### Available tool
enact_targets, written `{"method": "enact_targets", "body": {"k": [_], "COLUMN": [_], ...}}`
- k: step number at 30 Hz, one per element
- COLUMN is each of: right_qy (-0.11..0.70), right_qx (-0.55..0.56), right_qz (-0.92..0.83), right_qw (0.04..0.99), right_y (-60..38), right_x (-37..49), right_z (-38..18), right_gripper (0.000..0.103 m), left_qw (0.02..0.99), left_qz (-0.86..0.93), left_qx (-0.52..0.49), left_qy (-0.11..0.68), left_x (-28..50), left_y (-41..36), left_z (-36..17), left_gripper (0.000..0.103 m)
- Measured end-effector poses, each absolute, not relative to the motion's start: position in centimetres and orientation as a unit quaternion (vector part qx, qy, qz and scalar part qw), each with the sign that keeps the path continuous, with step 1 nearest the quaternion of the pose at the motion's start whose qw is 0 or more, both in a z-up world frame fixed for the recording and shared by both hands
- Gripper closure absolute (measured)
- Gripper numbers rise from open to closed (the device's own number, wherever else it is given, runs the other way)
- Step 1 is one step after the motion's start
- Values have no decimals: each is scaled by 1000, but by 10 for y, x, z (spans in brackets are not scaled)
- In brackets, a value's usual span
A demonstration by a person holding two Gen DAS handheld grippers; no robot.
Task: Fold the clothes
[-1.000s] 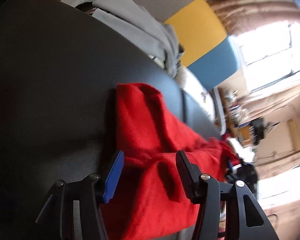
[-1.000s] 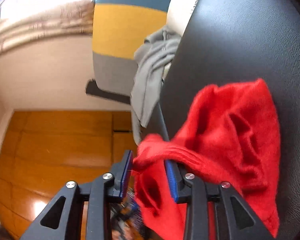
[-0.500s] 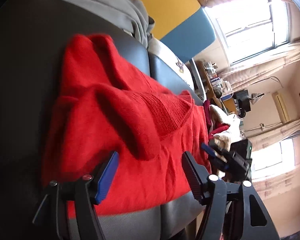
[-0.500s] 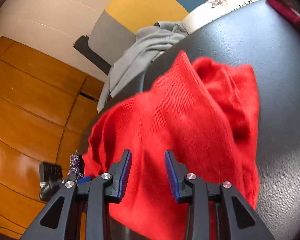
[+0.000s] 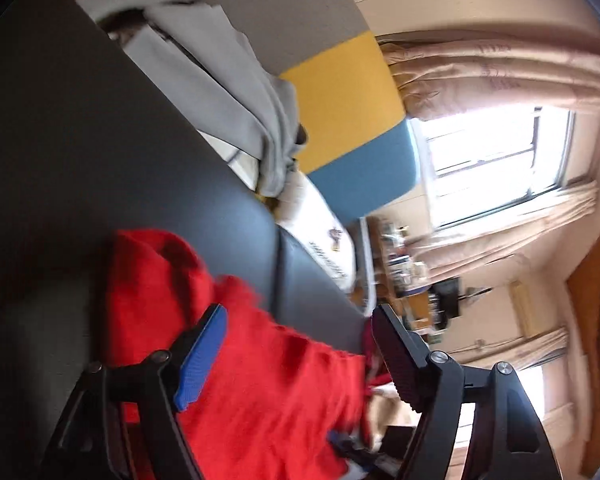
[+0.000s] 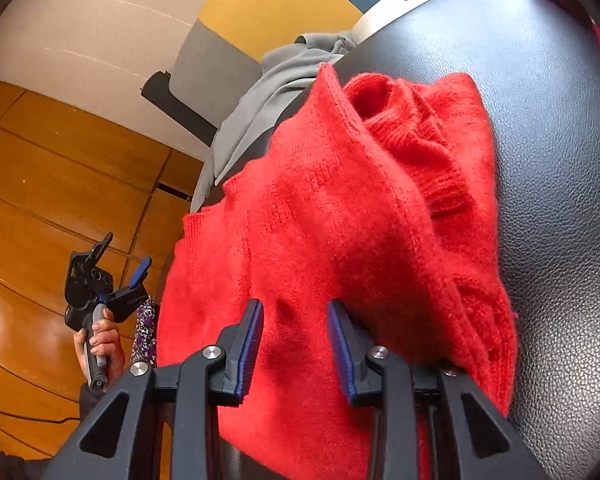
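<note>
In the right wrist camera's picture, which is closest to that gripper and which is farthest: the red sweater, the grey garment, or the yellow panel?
From the right gripper:
1. Red sweater, directly under and ahead of the fingers, on the black seat.
2. Grey garment, beyond the sweater, draped over the seat's far left edge.
3. Yellow panel, farthest, at the top behind the garment.

Red sweater (image 6: 340,240) on black seat (image 6: 560,160); grey garment (image 5: 228,80); yellow/blue/grey cushion (image 5: 340,100); blue-padded tongs (image 6: 296,344).
</note>
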State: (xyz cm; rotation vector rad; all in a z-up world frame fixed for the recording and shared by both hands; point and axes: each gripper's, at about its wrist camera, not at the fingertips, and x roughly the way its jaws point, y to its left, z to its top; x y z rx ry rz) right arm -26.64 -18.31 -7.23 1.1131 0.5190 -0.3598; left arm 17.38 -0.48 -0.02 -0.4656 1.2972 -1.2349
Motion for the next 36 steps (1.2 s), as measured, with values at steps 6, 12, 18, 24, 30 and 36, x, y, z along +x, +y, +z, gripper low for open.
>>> {"method": "enact_targets", "body": {"k": [6, 12, 18, 24, 30, 36], "right_qy": [259, 298, 355, 381, 362, 369], "right_qx": [418, 359, 342, 300, 226, 245], "right_qz": [-240, -299, -324, -317, -343, -364], "right_qw": [837, 833, 808, 815, 837, 820], "right_y": [-189, -220, -237, -228, -215, -229], "right_x": [-270, -249, -217, -212, -206, -197], "right_z": [-29, -15, -32, -32, 2, -22], "right_gripper": [70, 70, 70, 92, 96, 96], "left_qw": [662, 696, 722, 716, 708, 717], "left_qz": [-521, -527, -526, -529, -536, -491], "left_qx": [-72, 23, 118, 132, 93, 81], "left_qy": [534, 488, 435, 436, 450, 488], "left_x": [154, 135, 116, 111, 114, 124], "left_y": [8, 5, 3, -7, -2, 7], "left_z": [-8, -10, -11, -14, -12, -37], "left_gripper": [28, 24, 11, 88, 94, 94]}}
